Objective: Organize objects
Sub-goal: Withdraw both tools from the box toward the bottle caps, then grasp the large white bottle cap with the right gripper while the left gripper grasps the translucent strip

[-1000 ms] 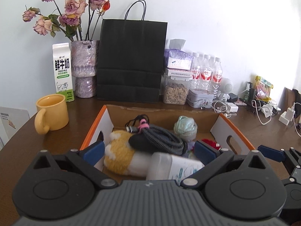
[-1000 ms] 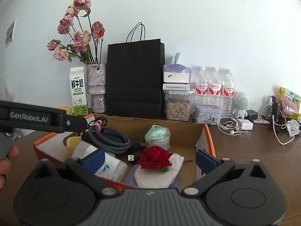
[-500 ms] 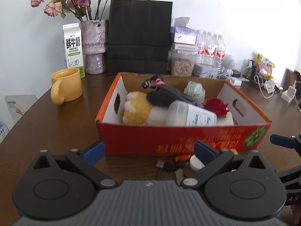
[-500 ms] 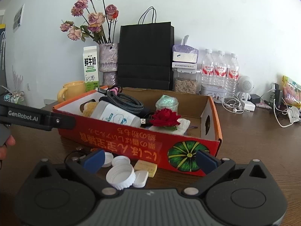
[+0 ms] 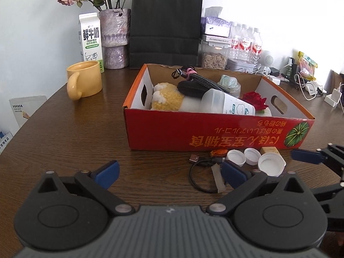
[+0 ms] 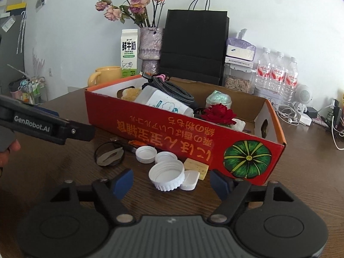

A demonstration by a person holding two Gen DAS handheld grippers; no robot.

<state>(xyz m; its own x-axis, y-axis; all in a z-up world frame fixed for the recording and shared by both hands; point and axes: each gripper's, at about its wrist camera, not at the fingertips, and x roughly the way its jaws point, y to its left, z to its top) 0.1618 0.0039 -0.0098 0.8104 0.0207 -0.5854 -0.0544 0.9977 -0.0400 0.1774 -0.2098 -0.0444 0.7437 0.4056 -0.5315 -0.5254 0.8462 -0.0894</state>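
A red cardboard box (image 5: 215, 135) (image 6: 172, 129) stands on the brown table. It holds a yellow plush toy (image 5: 167, 96), a coiled braided cable (image 5: 200, 81), a white bottle (image 5: 230, 105) and a red rose (image 6: 219, 114). In front of the box lie white caps (image 6: 167, 176) (image 5: 271, 163), a yellow sponge piece (image 6: 196, 166) and a thin black USB cable (image 5: 200, 172). My left gripper (image 5: 169, 172) is open and empty, short of the box. My right gripper (image 6: 172, 180) is open, with the largest cap between its fingers, not gripped.
A yellow mug (image 5: 83, 81), milk carton (image 5: 90, 40), flower vase (image 5: 115, 36) and black paper bag (image 5: 165, 23) stand behind the box. Water bottles (image 6: 277, 73), chargers and cords (image 5: 309, 86) crowd the back right. The left gripper's arm (image 6: 43, 126) crosses the right view.
Both grippers have pulled back and down from over the box to the table in front of it. The caps and small items in front of the box have come into view.
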